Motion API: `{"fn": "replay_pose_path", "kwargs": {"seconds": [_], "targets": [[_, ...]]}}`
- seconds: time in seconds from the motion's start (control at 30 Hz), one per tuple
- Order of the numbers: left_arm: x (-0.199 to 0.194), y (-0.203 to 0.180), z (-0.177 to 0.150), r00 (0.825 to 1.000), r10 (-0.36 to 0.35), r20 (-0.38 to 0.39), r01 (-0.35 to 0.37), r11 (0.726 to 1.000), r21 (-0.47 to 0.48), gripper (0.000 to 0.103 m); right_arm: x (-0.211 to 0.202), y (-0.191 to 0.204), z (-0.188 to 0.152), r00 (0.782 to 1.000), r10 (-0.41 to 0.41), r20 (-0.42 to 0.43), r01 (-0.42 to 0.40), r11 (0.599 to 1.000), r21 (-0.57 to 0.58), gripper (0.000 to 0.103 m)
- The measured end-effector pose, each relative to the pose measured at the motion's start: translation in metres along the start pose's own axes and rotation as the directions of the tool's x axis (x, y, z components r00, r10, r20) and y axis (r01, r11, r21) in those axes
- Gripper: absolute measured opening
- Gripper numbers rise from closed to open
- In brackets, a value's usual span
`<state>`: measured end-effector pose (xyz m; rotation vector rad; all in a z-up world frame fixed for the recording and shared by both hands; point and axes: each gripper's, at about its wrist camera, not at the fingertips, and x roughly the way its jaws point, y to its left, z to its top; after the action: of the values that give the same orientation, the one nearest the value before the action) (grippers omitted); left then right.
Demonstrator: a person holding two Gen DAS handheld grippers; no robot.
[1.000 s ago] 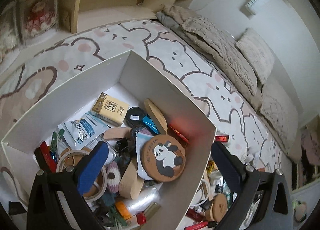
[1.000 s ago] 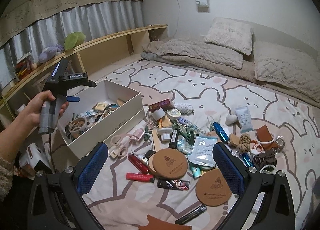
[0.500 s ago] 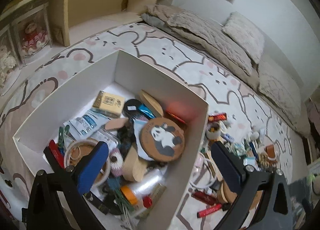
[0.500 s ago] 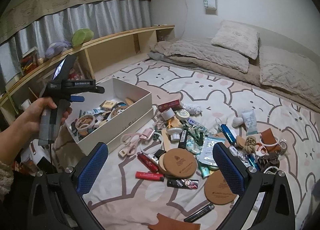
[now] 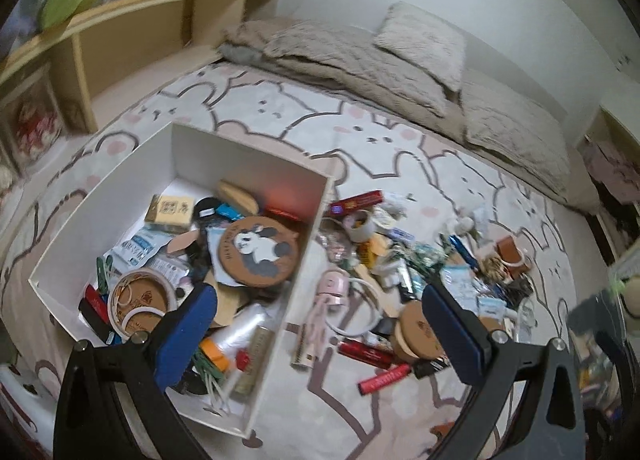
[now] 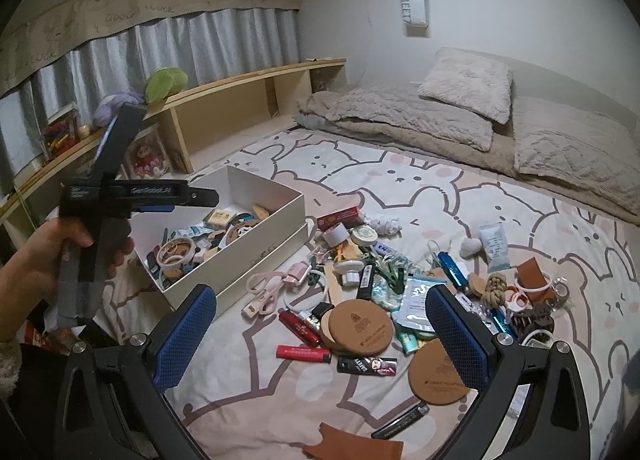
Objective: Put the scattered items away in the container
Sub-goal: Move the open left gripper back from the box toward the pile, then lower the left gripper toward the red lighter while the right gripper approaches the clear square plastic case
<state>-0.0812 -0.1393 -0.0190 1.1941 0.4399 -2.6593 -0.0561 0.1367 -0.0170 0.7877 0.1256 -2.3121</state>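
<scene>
Left gripper (image 5: 320,324) pulled back, empty, jaws apart; right gripper (image 6: 320,334) likewise; white box (image 5: 306,256) crammed, panda coaster (image 5: 258,250) topmost.

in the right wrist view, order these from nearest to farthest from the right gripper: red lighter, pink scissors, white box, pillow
1. Red lighter, just ahead between the open jaws of the right gripper.
2. Pink scissors, ahead to the left.
3. White box, farther left.
4. Pillow, far back by the wall.

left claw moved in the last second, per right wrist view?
Yes. The left claw has risen and drawn back from over the white box, judged against the shelf behind it; the box stays put.
</scene>
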Motion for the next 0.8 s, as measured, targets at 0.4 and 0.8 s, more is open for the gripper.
{"fn": "replay_pose_path", "kwargs": {"seconds": [0.4, 0.8], "targets": [[-0.017, -0.062, -0.024, 0.990, -0.136, -0.021, 0.138, 0.980, 0.144, 0.103, -0.022, -0.024, -0.005, 0.997, -0.067, 0.036, 0.065, 0.996, 0.053, 0.103], [-0.018, -0.091, -0.042, 0.980, -0.198, 0.017, 0.187, 0.944, 0.271, 0.103, -0.023, -0.049, -0.015, 0.987, -0.160, 0.002, 0.159, 0.981, 0.113, 0.103]]}}
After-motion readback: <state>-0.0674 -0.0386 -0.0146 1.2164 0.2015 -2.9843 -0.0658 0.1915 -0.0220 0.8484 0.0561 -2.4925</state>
